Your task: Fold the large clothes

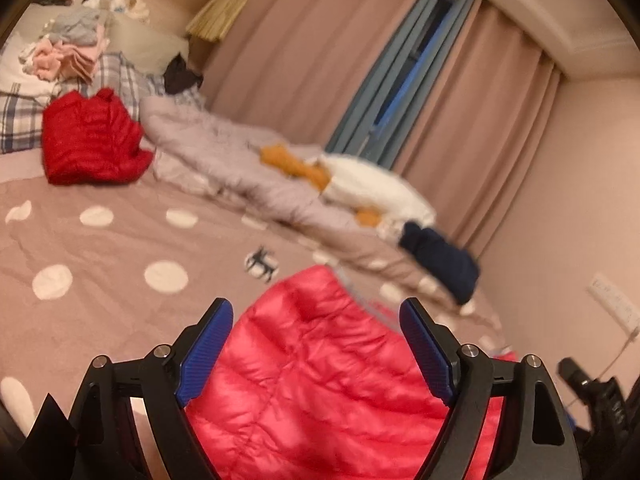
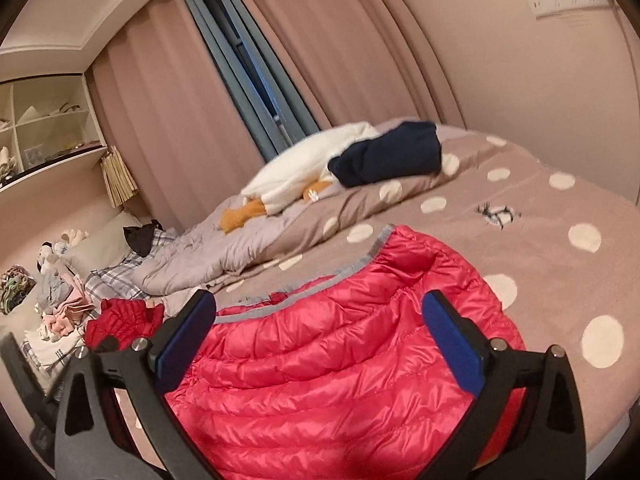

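The pink-red puffer jacket [image 2: 340, 364] lies spread on the polka-dot bed cover [image 2: 540, 216], glossy and quilted in puffy stitched rows, a grey trim running along its far edge. The right gripper [image 2: 318, 340] hangs above it, jaws spread wide, nothing pinched. The left gripper [image 1: 316, 350] also stands open over the jacket's shiny fabric. Further up the bed sits a second, darker red jacket [image 1: 90, 140], bundled near the pillows.

Pink down jacket [image 1: 320, 380] cut off at bottom edge.
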Demonstrator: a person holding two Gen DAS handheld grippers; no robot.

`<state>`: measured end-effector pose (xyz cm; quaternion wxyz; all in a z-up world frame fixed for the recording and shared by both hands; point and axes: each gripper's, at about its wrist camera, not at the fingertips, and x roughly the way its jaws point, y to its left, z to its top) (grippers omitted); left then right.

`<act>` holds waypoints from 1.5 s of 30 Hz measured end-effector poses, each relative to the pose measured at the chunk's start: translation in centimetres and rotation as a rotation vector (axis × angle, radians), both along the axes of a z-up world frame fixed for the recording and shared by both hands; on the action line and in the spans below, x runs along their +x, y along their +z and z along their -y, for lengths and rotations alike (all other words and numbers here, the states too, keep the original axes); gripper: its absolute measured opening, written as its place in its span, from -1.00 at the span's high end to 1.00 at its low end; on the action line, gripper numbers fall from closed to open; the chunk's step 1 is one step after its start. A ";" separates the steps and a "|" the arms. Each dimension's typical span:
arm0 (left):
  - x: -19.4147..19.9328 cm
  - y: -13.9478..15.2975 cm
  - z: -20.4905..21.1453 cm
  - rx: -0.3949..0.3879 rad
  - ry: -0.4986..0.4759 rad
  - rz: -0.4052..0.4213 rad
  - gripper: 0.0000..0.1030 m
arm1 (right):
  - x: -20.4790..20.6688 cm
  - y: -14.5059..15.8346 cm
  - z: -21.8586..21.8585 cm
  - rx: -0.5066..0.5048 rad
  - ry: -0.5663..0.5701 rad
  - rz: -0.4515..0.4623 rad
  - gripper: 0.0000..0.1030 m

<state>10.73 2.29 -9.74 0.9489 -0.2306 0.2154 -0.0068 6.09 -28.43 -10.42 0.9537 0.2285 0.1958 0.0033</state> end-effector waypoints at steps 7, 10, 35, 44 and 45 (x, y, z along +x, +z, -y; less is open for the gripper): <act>7.4 -8.9 0.4 0.048 0.010 -0.322 -0.65 | 7.5 -7.6 1.6 -0.107 -0.083 -0.272 -0.99; 8.4 -11.0 0.3 0.017 0.021 -0.320 -0.84 | 11.1 -12.0 2.2 -0.151 -0.063 -0.413 -1.00; -1.7 -13.2 -7.1 -0.449 0.030 -0.390 -0.84 | 6.6 -10.0 -3.2 -0.265 0.223 -0.391 -0.99; 0.2 -14.2 -1.3 -0.558 -0.254 -0.409 -0.84 | 8.9 -14.0 -5.4 -0.422 0.186 -0.527 -1.00; 0.4 -14.2 -1.2 -0.571 -0.266 -0.402 -0.84 | 9.2 -14.3 -5.4 -0.424 0.185 -0.531 -1.00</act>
